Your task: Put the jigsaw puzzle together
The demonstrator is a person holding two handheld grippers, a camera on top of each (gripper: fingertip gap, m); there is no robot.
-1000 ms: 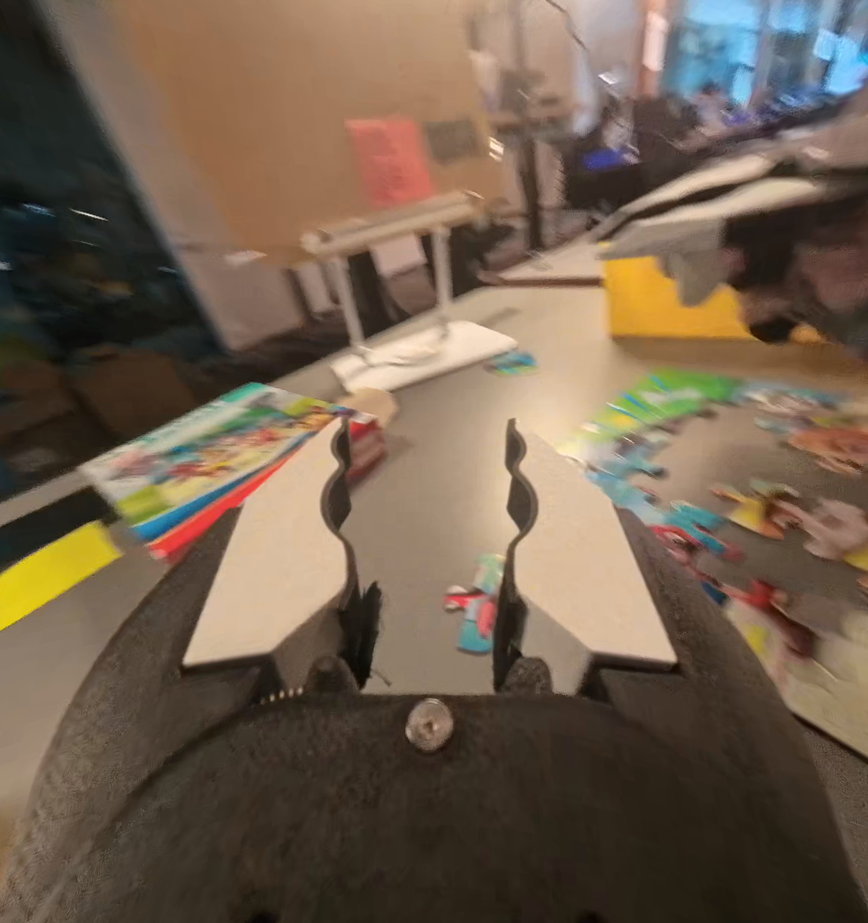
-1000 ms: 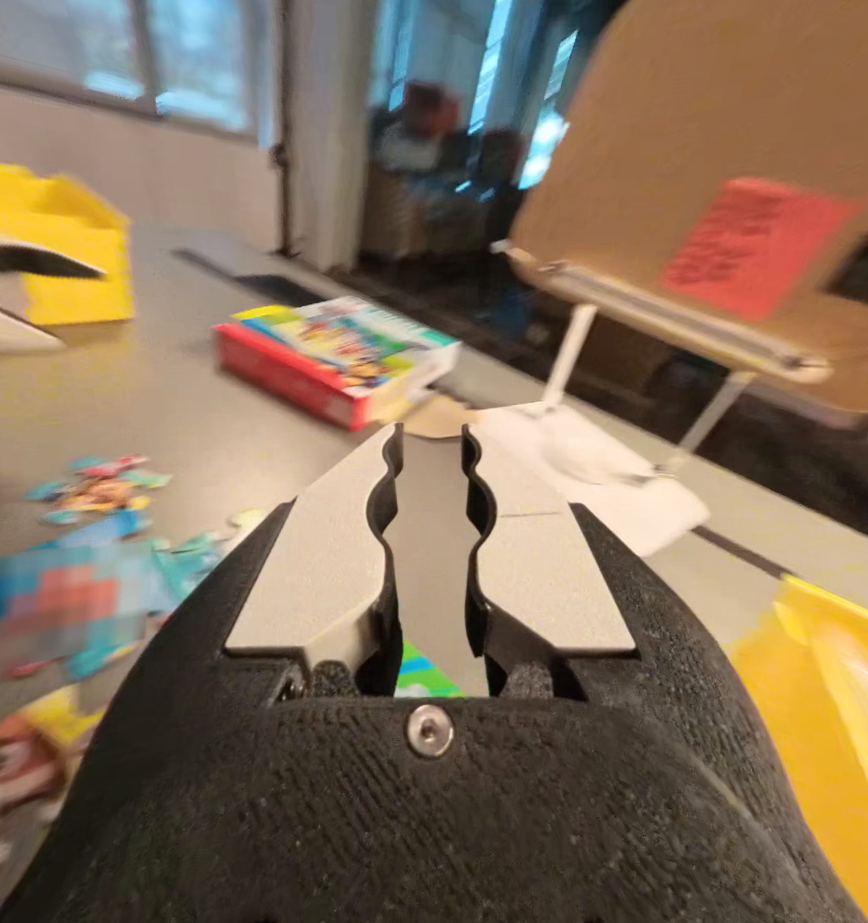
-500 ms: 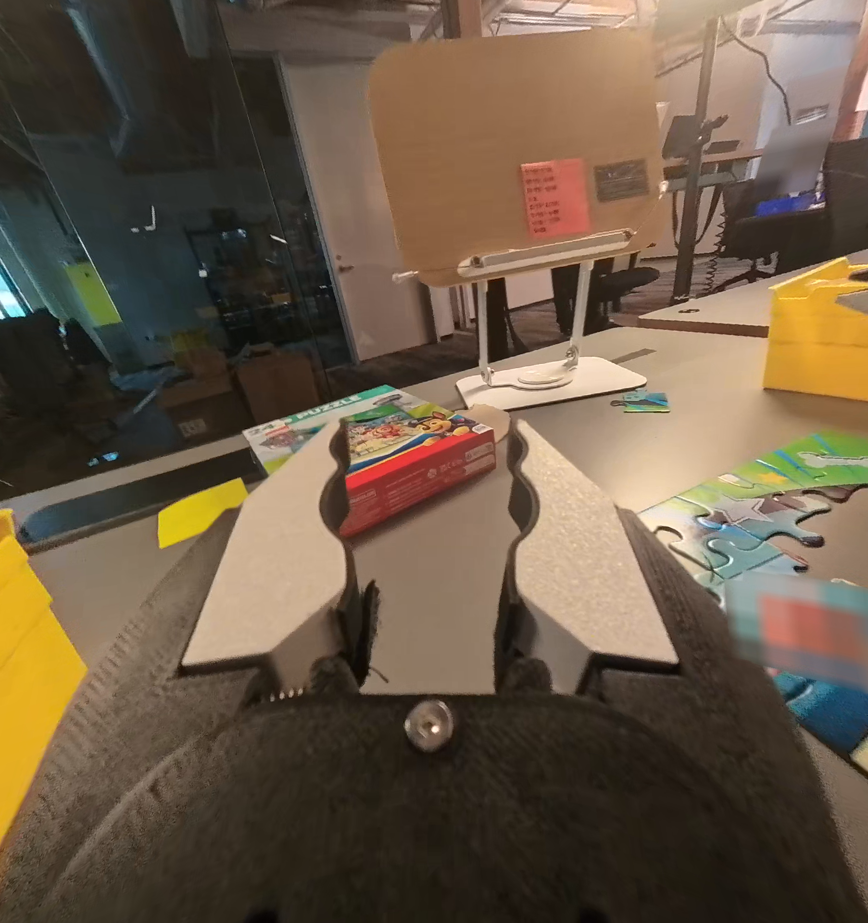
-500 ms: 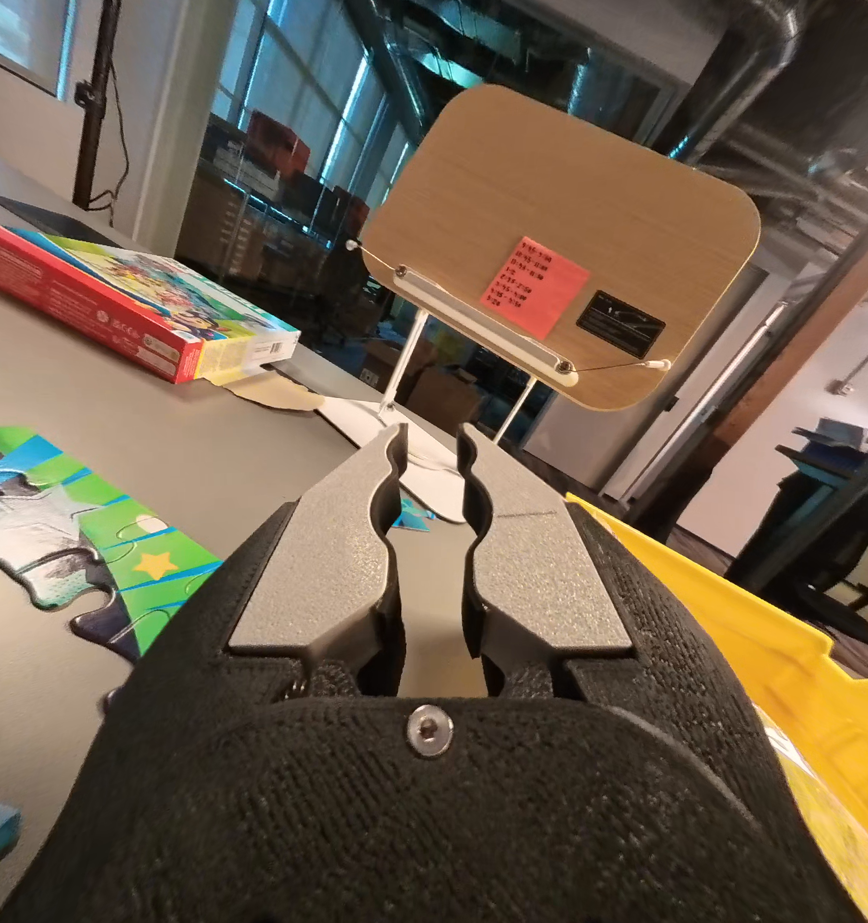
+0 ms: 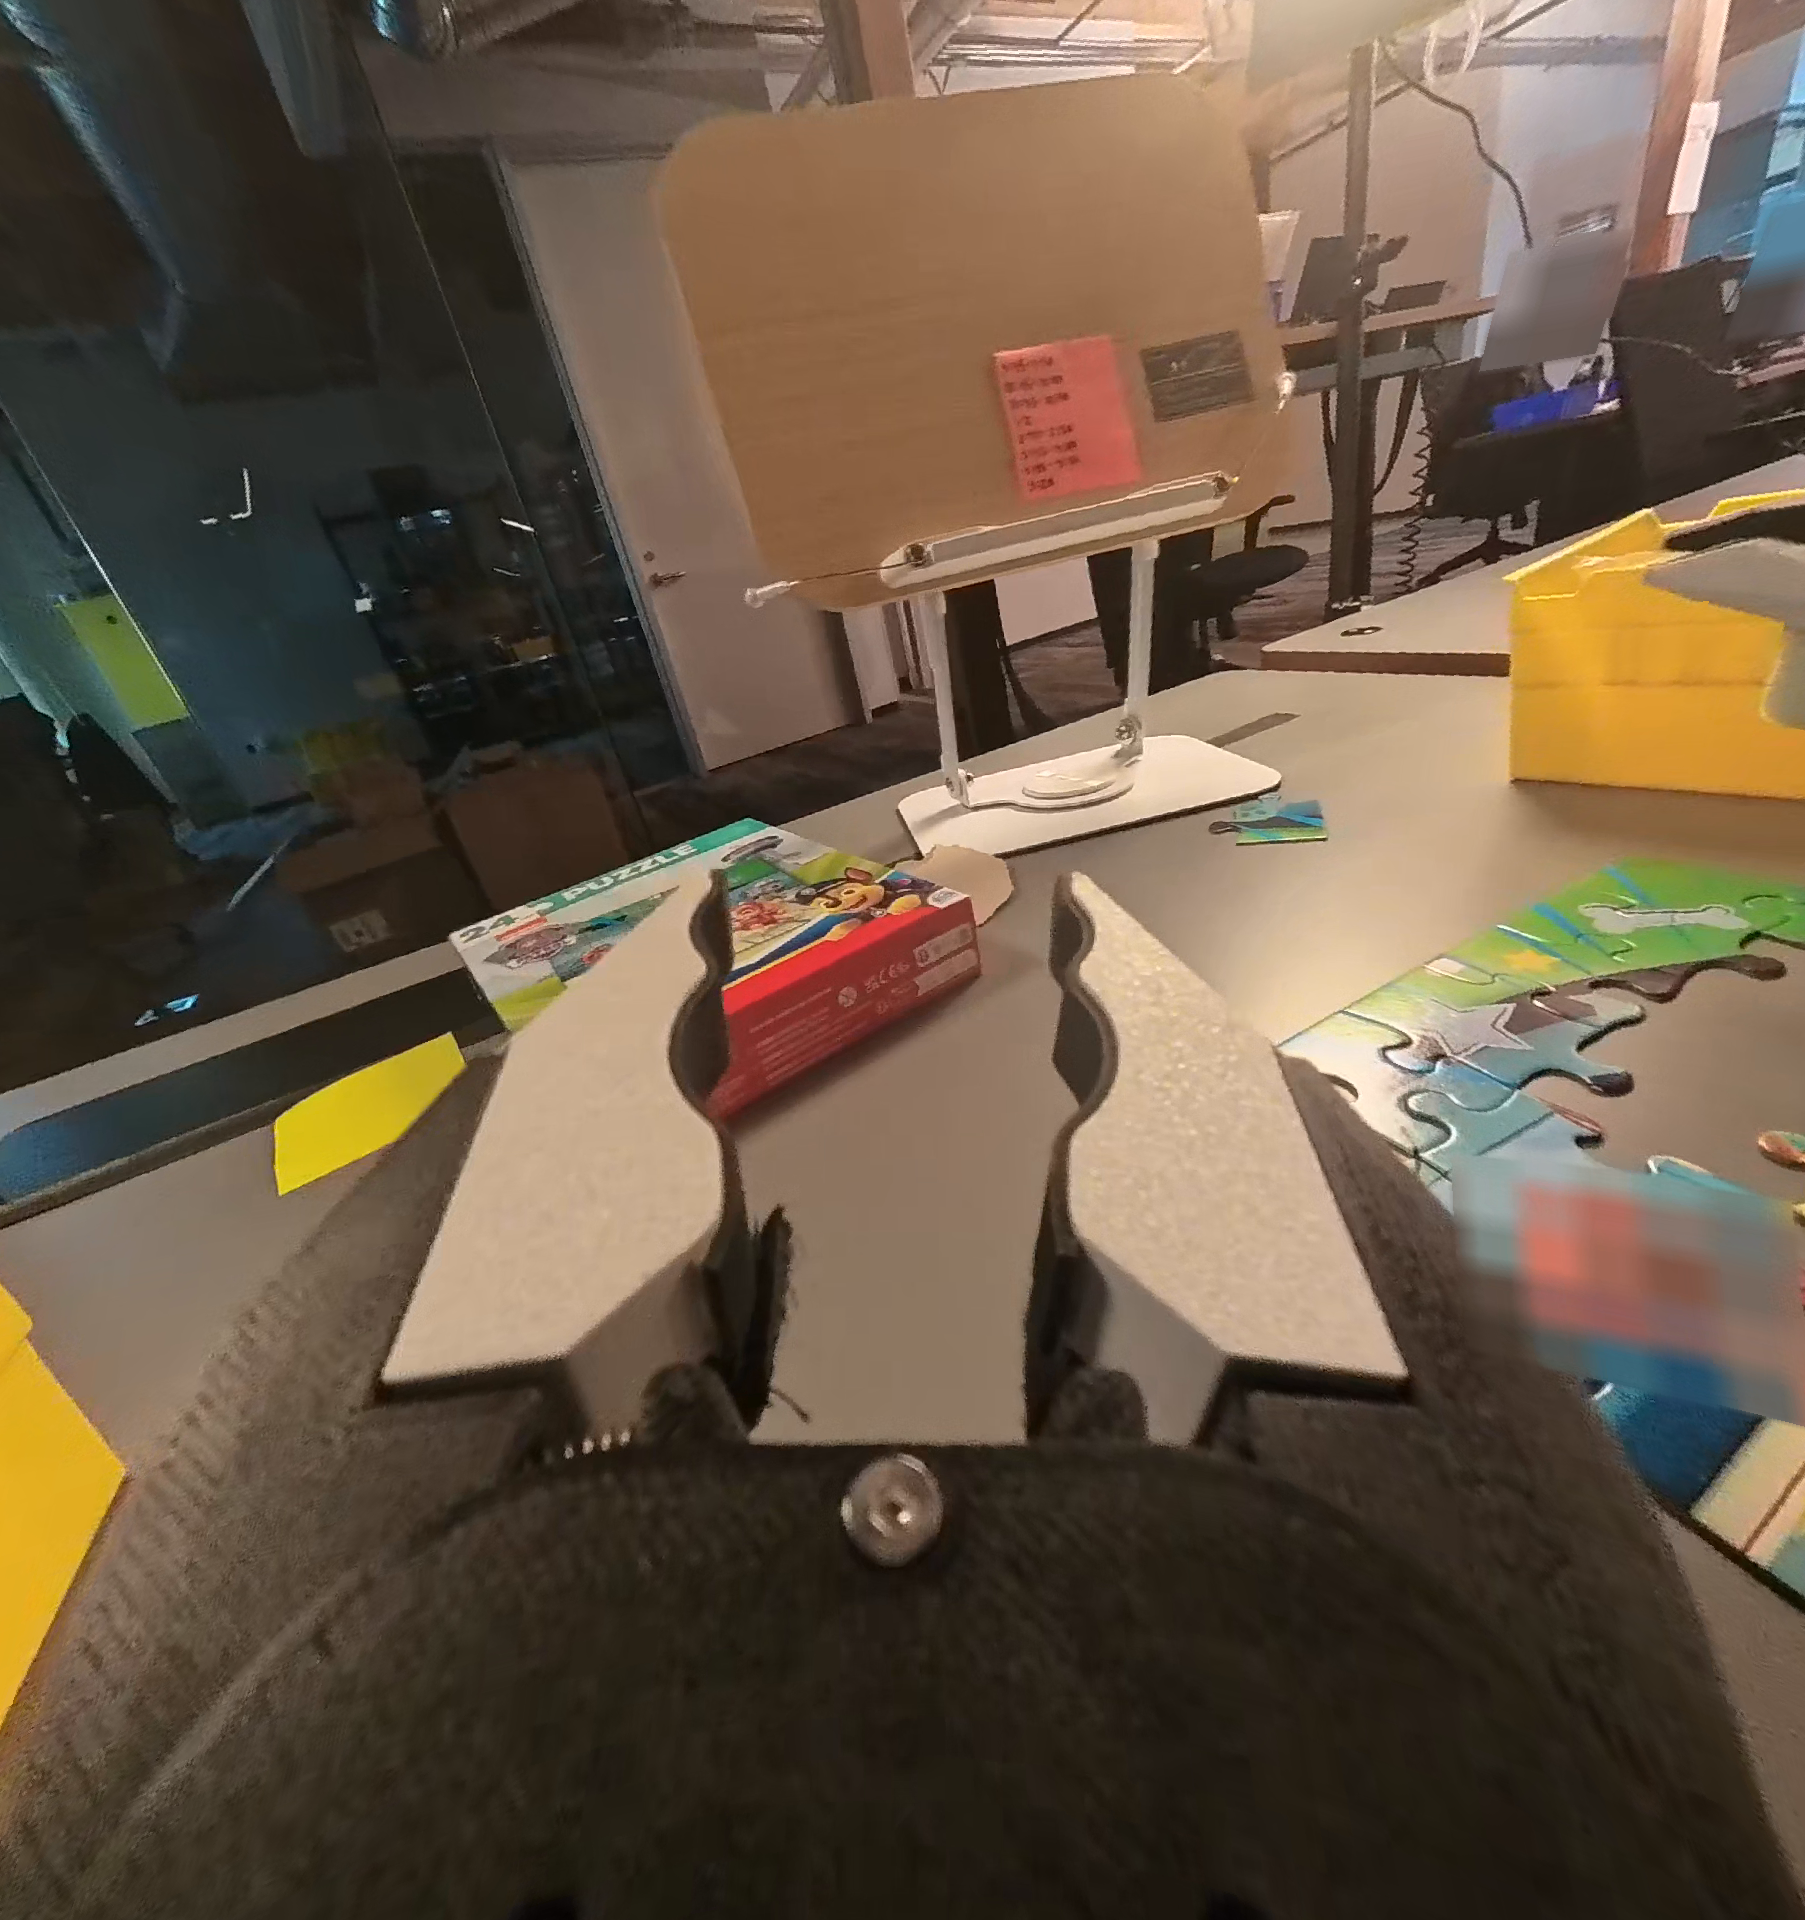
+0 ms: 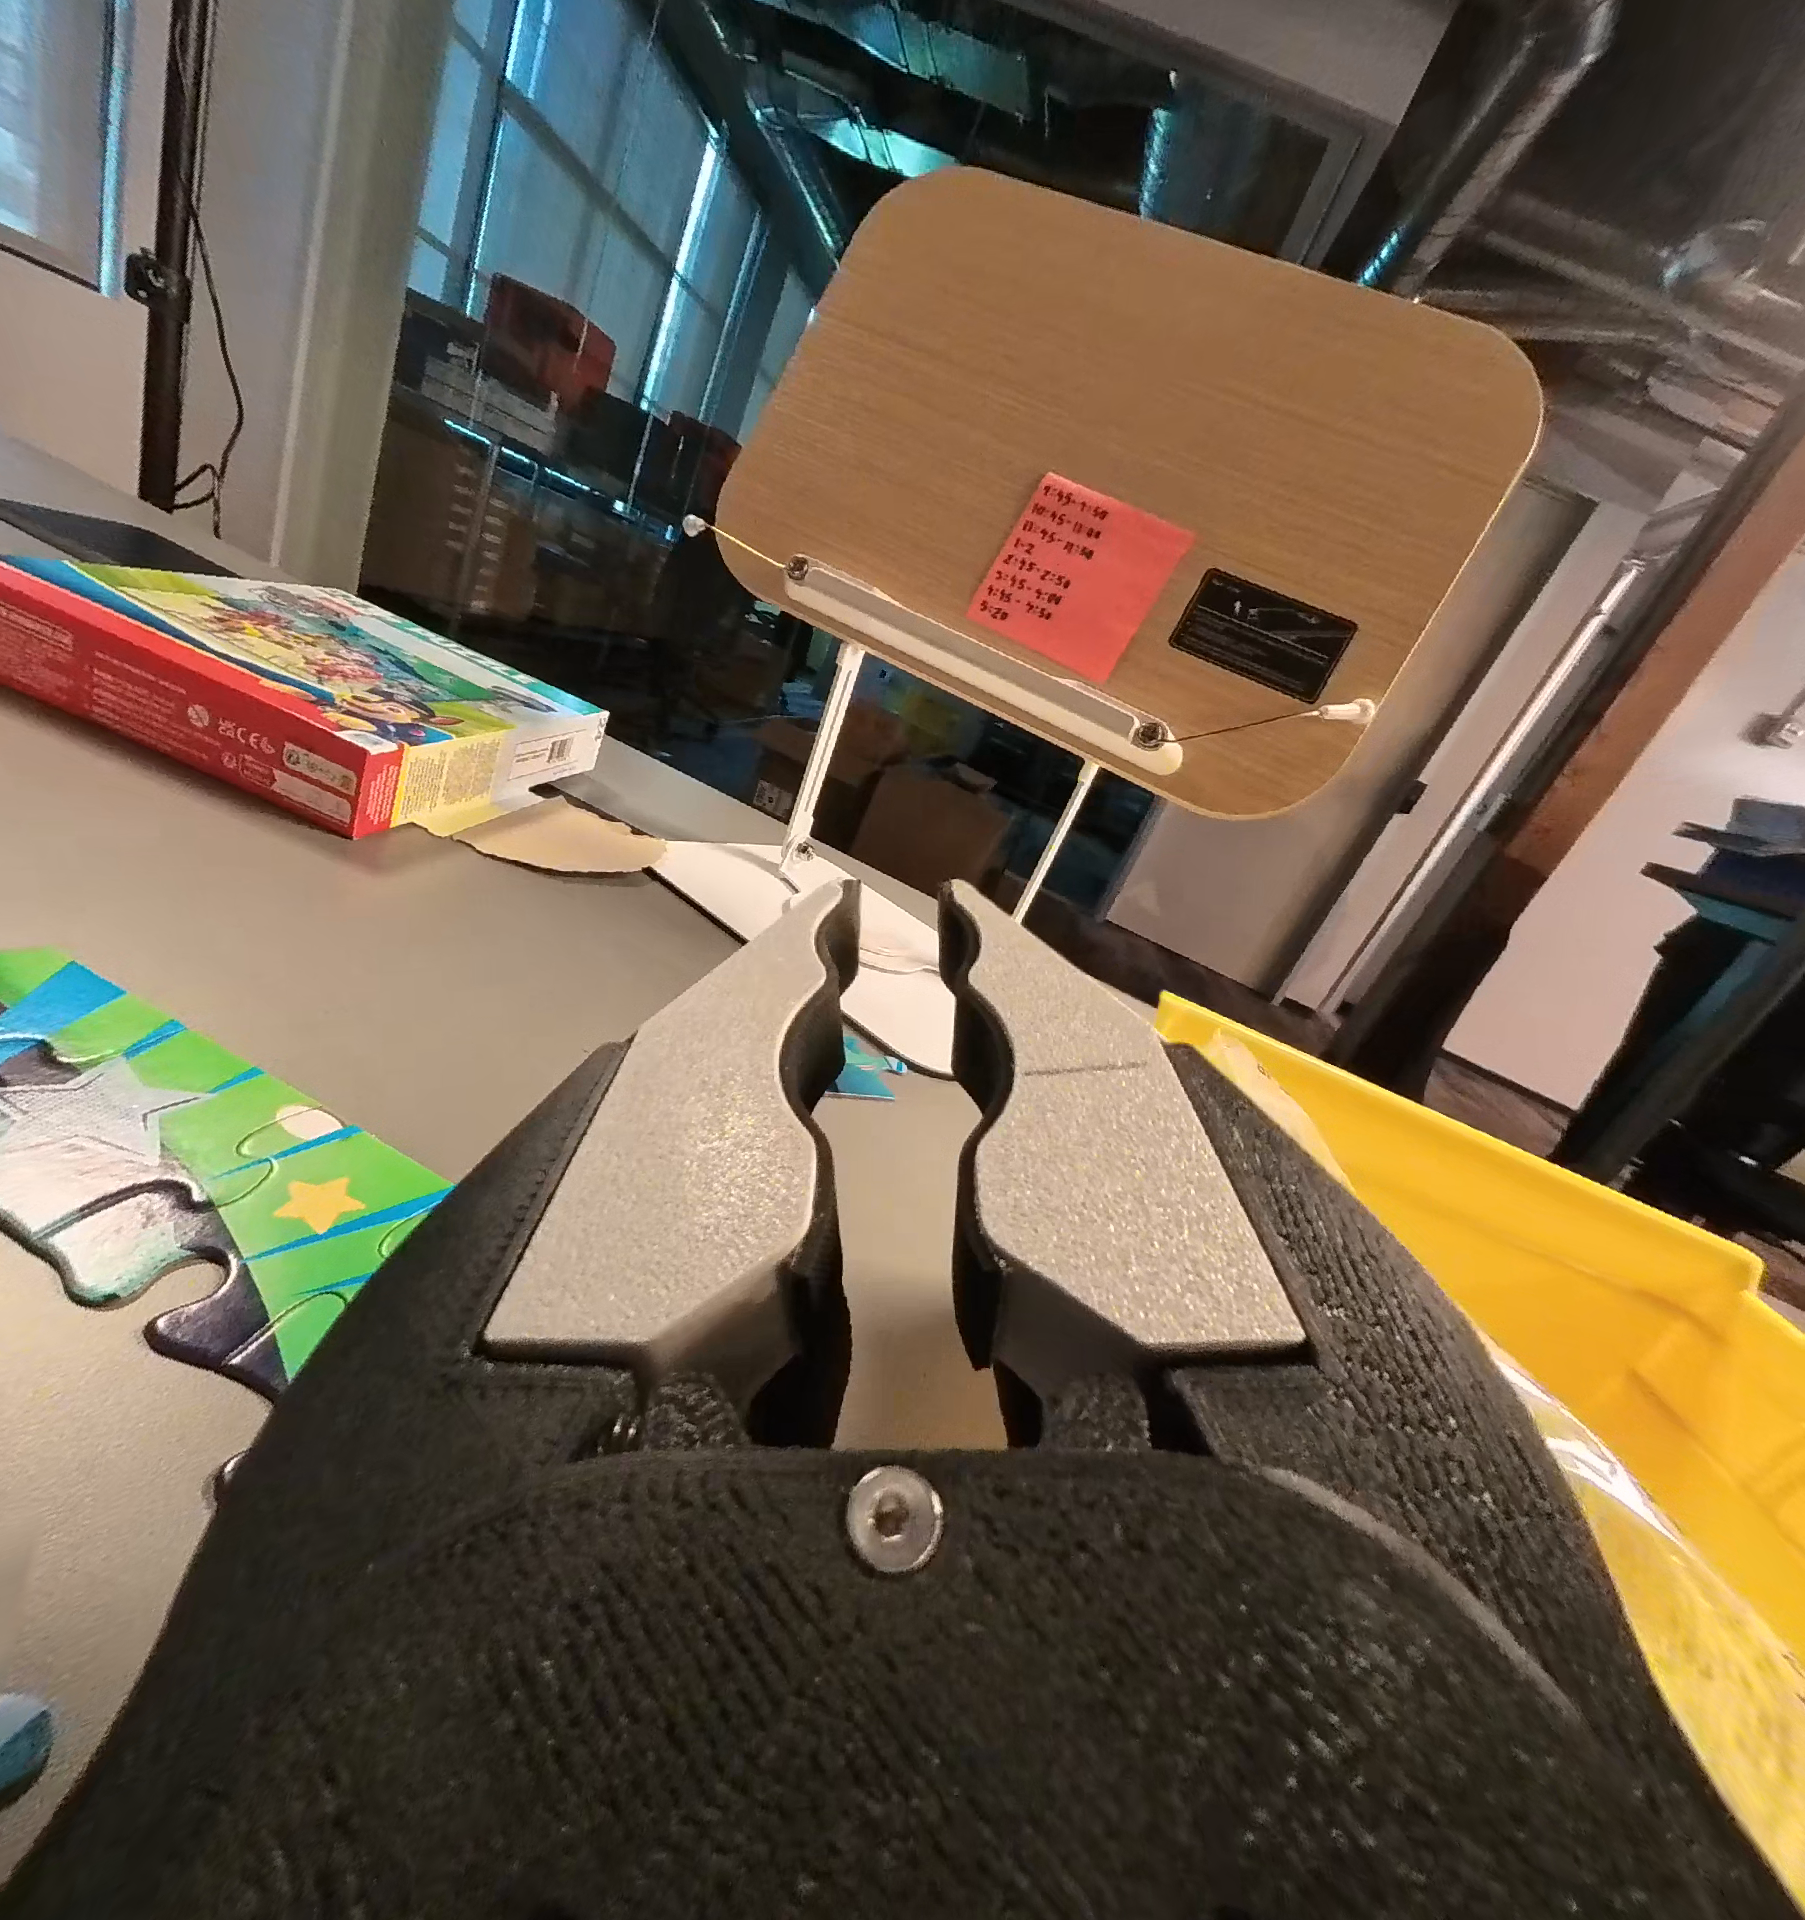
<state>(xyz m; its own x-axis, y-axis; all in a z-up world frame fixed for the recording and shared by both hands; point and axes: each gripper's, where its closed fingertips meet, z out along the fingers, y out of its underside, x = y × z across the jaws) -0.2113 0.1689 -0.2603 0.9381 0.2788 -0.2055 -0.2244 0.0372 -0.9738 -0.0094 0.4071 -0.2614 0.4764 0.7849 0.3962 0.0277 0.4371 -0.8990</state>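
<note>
Ahead, puzzle box (image 5: 846,997) — beyond the left jaws, untouched.

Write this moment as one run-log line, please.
left tool: open, nothing held, facing puzzle box | right tool: narrow gap, nothing held, facing book stand | partial puzzle on table

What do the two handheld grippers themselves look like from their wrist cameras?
Both match: the left gripper and the right gripper have light grey, speckled, wedge-shaped fingers with wavy black inner pads, on a textured black body with one silver screw. No cables, markings or sleeves show.
</note>
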